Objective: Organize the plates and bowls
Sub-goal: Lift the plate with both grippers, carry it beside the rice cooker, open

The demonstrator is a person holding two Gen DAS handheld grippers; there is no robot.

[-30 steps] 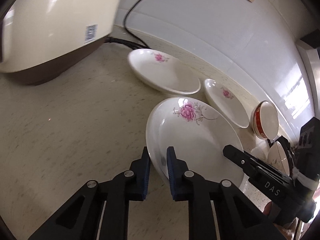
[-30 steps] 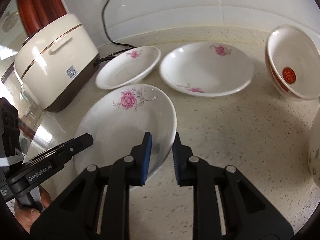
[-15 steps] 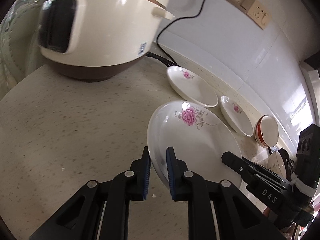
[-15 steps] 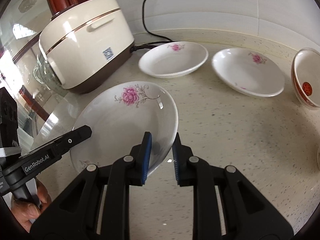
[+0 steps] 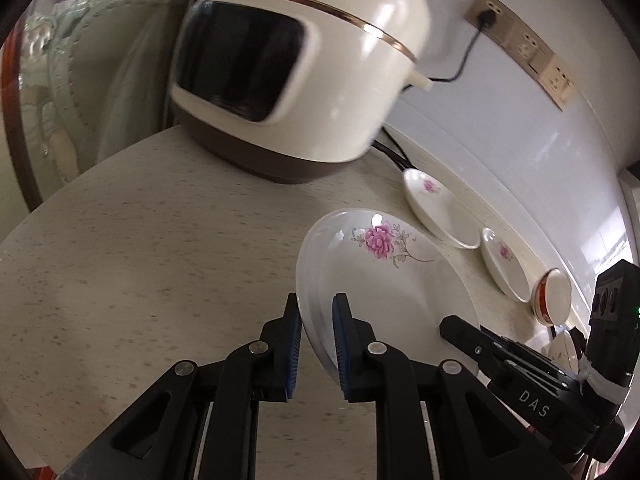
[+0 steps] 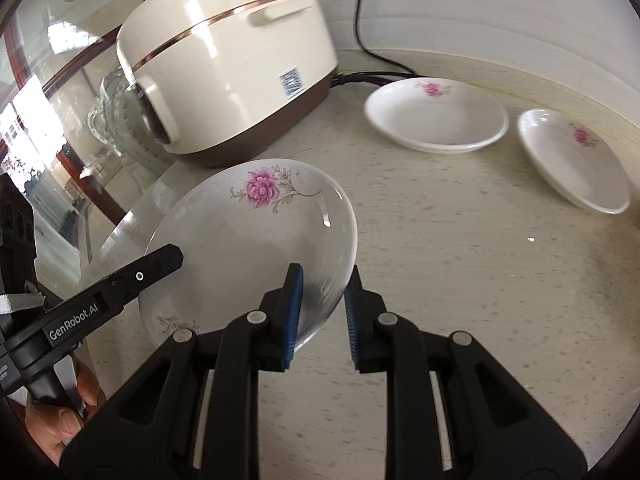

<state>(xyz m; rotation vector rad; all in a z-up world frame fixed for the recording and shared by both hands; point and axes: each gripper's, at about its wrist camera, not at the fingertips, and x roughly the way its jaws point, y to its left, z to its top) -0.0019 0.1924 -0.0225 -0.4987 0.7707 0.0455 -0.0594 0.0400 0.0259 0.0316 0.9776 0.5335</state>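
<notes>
Both tools point steeply down toward the speckled worktop (image 6: pixel 460 248) and share one load. The left tool (image 5: pixel 317 336) has its jaws drawn narrow and clamped on the near left rim of the large flowered plate (image 5: pixel 384 280), one blue pad under the rim and one inside it. The right tool (image 6: pixel 323 312) grips the opposite rim of the same plate in the same way, narrow and pinching the edge. The plate is tilted, with its pink flower on the far side; it seems to be clear of the worktop, though the fisheye view makes that hard to confirm. In the right wrist view the left tool enters from the lower left, and fingers (image 6: pixel 56 420) of the person's hand wrap its handle.

Just beyond the plate stands a cream rice cooker (image 5: pixel 296 64) with a brown base, its black cord (image 6: pixel 368 28) running up the white wall to a socket strip (image 5: pixel 520 44). To the right of the cooker, two smaller flowered dishes lie flat on the worktop, the nearer dish (image 6: pixel 436 116) just beside the farther dish (image 6: pixel 572 160), without touching. A red-rimmed bowl (image 5: pixel 554 296) sits further along the wall. Left of the cooker is a glass cabinet door (image 6: pixel 48 80).
</notes>
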